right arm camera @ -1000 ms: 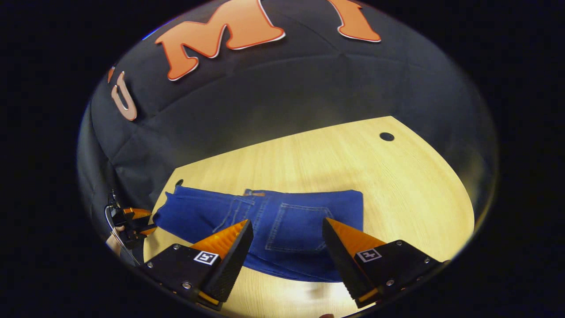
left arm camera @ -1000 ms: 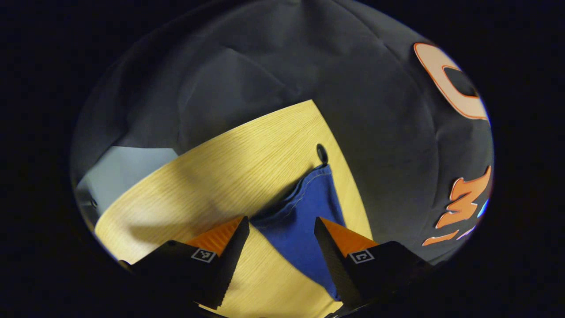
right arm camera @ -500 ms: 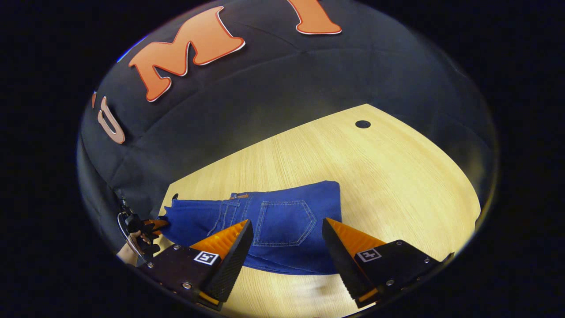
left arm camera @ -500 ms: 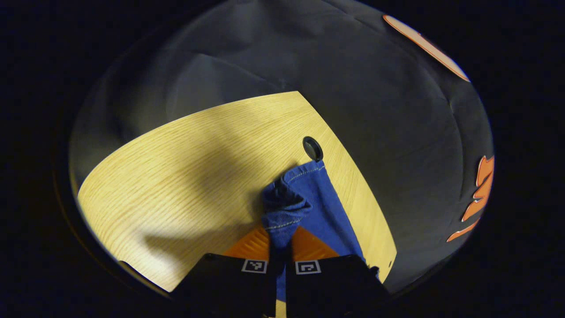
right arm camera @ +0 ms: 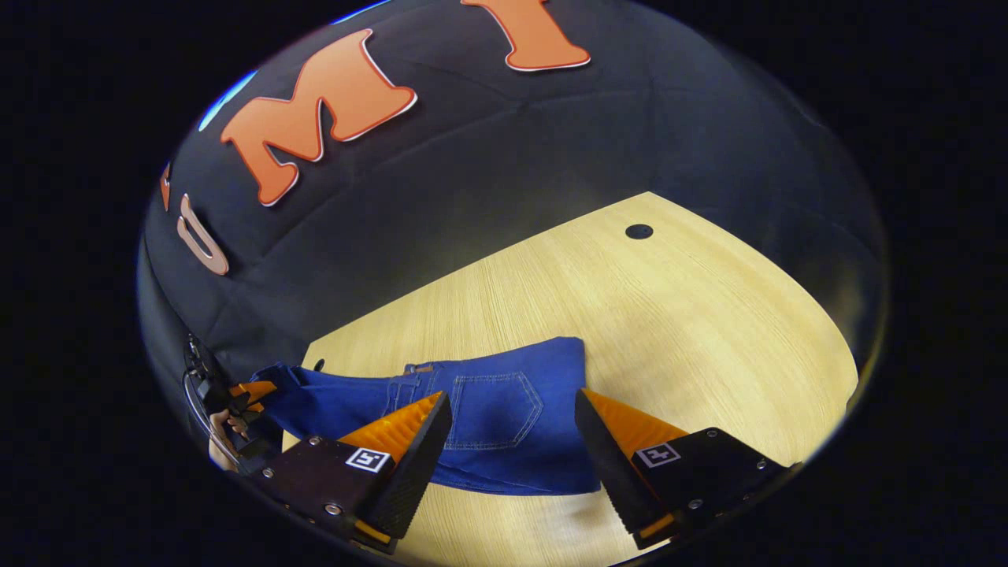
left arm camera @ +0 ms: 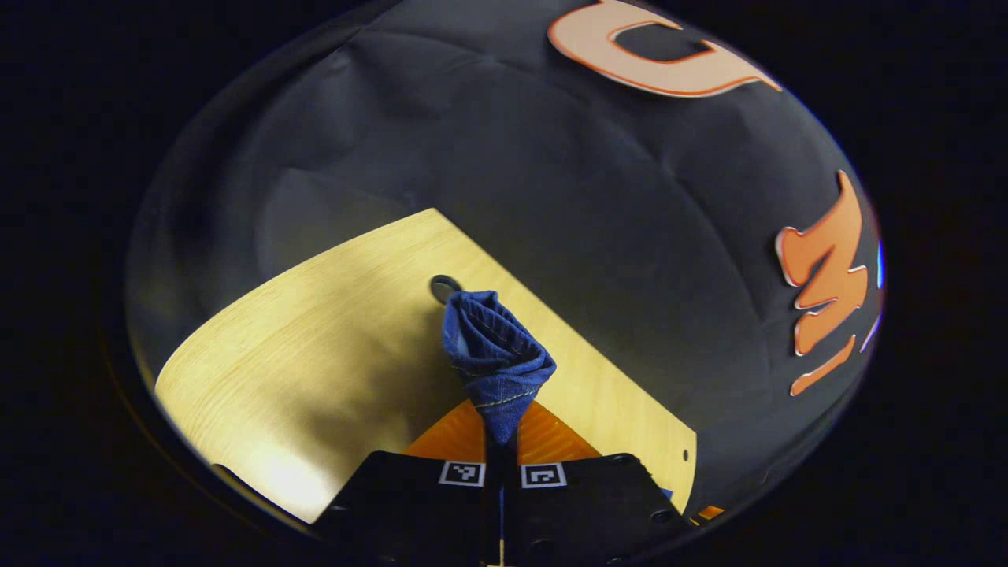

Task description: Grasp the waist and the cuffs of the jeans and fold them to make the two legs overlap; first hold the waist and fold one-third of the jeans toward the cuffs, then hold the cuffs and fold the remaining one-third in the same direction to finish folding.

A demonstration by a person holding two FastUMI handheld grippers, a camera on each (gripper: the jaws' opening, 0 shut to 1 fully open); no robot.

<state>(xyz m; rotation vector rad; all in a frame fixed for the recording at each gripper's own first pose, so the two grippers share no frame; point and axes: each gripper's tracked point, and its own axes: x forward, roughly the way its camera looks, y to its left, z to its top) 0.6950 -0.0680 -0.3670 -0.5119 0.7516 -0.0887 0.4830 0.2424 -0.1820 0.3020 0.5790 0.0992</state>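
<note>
Blue jeans (right arm camera: 472, 409) lie partly folded on the wooden table (right arm camera: 669, 315), back pocket up. In the right gripper view my right gripper (right arm camera: 512, 425) stands open just above the folded waist end, nothing between its fingers. My left gripper (left arm camera: 502, 437) is shut on the jeans' cuffs (left arm camera: 492, 346), which bunch up in a crumpled wad above the fingertips, lifted off the table. The right gripper view also catches the left gripper (right arm camera: 248, 394) at the far left, holding the cuff end, with a hand behind it.
A round black cable hole (left arm camera: 443, 289) sits in the table just behind the cuffs; another hole (right arm camera: 639, 231) lies near the far right corner. The table edge (left arm camera: 598, 354) runs close to the right of the cuffs. Bare wood spreads right of the jeans.
My left gripper closed on the cuffs and raised them, so they now bunch up off the table. The right gripper stayed open and the jeans shifted slightly left under it.
</note>
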